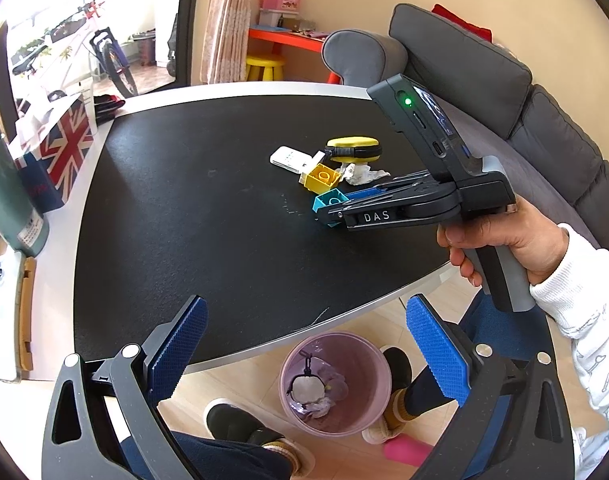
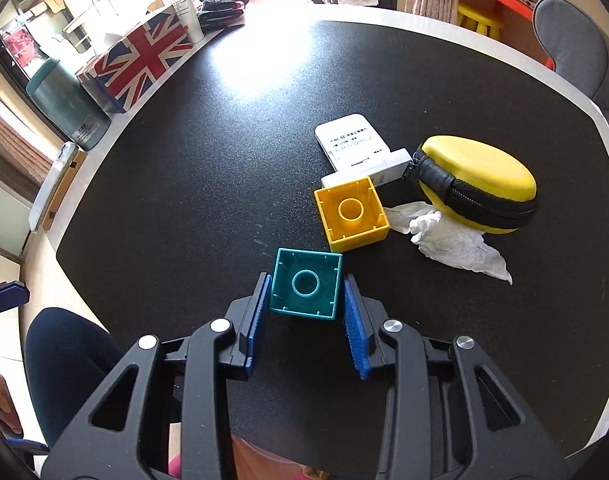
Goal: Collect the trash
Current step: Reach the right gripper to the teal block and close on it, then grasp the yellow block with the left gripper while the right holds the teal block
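On black table (image 2: pixel 224 160), two bricks, teal brick (image 2: pixel 306 286) clamped in right hand-held gripper (image 2: pixel 306 304), one tissue (image 2: pixel 452 238), left hand-held gripper (image 1: pixel 304 344) wide

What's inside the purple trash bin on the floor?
In the purple bin lie a white thing on a black clip and crumpled wrappers. Whatever is beneath them is covered.

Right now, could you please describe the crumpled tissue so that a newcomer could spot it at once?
Start at the black table and find the yellow zip case near its right side. The crumpled tissue lies against the case's front, right of the yellow block. It is the only soft, white, wrinkled thing there.
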The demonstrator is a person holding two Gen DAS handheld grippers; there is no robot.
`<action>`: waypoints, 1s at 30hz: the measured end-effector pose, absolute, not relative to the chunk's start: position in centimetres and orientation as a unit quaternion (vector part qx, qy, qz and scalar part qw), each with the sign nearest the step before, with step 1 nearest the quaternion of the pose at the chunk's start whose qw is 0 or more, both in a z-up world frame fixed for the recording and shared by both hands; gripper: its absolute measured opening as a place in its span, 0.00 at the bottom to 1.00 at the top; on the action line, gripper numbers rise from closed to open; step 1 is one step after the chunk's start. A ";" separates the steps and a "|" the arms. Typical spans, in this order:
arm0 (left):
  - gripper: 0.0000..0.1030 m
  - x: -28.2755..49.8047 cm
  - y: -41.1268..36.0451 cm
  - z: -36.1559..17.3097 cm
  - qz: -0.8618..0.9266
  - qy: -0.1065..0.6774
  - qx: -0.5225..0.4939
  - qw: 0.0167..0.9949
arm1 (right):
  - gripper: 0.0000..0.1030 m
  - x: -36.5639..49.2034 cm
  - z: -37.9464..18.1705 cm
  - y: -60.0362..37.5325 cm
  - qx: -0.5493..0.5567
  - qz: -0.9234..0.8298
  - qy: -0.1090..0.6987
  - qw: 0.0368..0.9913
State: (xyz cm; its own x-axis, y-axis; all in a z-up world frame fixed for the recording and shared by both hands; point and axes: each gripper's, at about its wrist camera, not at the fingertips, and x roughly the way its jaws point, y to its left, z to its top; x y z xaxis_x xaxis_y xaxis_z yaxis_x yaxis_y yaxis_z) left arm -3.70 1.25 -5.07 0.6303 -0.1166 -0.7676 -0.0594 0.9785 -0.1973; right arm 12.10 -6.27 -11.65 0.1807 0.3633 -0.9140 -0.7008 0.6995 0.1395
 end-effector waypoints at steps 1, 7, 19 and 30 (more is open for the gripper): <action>0.93 -3.6 1.2 -5.1 -0.016 0.430 -0.102 0.897 | 0.34 12.1 -11.6 -6.4 -0.157 0.355 0.533 0.752; 0.93 -2.7 1.1 -5.1 -0.018 0.429 -0.094 0.898 | 0.33 12.1 -10.6 -7.1 -0.148 0.359 0.524 0.758; 0.93 1.2 1.0 -5.1 -0.020 0.423 -0.074 0.903 | 0.33 12.2 -7.8 -11.1 -0.121 0.353 0.503 0.780; 0.93 5.5 0.9 -5.7 -0.025 0.437 -0.065 0.897 | 0.33 12.6 -7.2 -15.6 -0.101 0.329 0.503 0.793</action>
State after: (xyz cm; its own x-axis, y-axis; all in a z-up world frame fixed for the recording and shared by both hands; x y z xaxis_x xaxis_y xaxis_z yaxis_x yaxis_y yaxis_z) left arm 5.49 0.89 -5.74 0.6177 -0.1009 -0.7799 -0.0123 0.9904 -0.1378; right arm 12.65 -15.57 -7.19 0.2777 0.4198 -0.8641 -0.6228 0.7635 0.1708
